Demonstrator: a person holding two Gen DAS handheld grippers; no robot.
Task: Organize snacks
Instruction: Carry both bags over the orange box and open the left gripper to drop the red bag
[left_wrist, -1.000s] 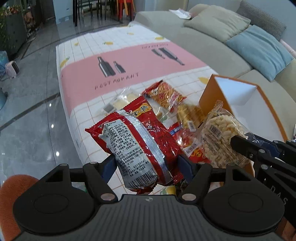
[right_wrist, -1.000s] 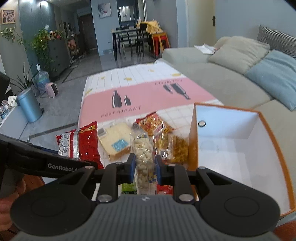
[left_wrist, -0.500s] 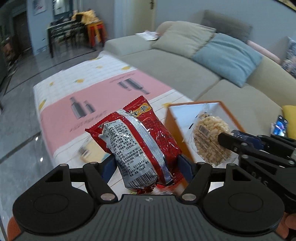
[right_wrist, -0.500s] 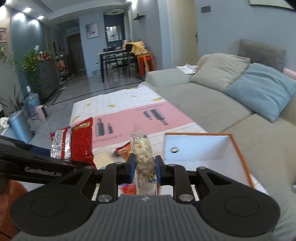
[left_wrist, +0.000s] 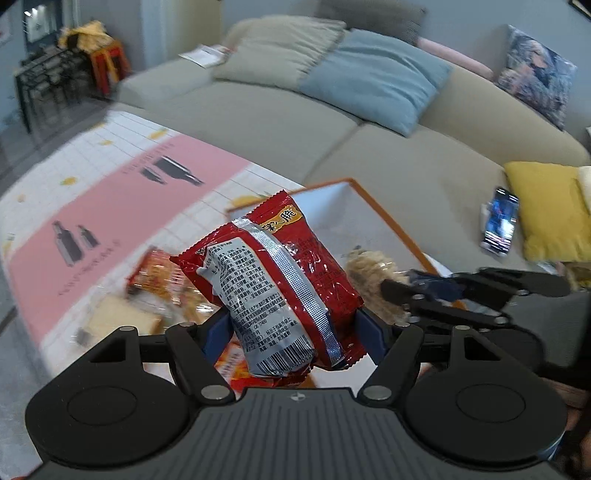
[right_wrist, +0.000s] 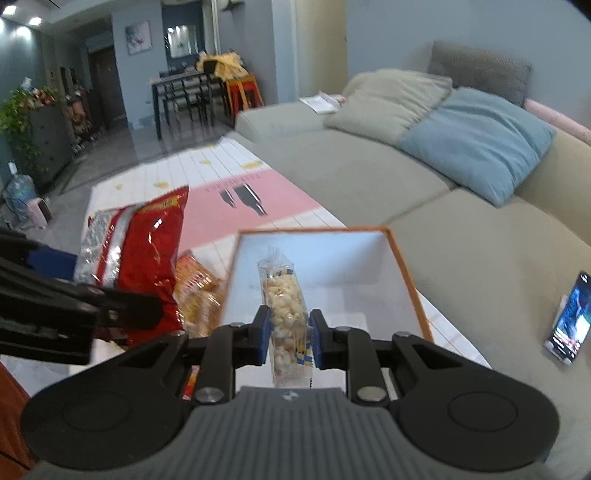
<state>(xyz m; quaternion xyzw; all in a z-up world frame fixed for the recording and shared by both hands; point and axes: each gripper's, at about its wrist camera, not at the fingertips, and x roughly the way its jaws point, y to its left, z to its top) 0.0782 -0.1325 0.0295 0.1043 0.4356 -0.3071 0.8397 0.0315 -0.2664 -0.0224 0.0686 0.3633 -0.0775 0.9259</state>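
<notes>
My left gripper (left_wrist: 291, 328) is shut on a red snack bag (left_wrist: 273, 284) with a silver seam, held up in front of the orange-rimmed white box (left_wrist: 373, 214). In the right wrist view the same red bag (right_wrist: 147, 258) hangs at the left. My right gripper (right_wrist: 288, 332) is shut on a clear packet of pale puffed snacks (right_wrist: 286, 302), raised over the box (right_wrist: 402, 266). That packet (left_wrist: 373, 280) shows to the right of the red bag in the left wrist view, pinched by the right gripper (left_wrist: 388, 288).
Several snack packets (left_wrist: 159, 273) lie on the pink and white tablecloth (left_wrist: 110, 199) left of the box. A grey sofa (right_wrist: 461, 221) with cushions runs along the table's right side. A lit phone (right_wrist: 569, 321) rests on its seat.
Both grippers have carried their snacks to the right, from above the pile on the table towards and over the orange-rimmed box. The left gripper has also risen and rolled.
</notes>
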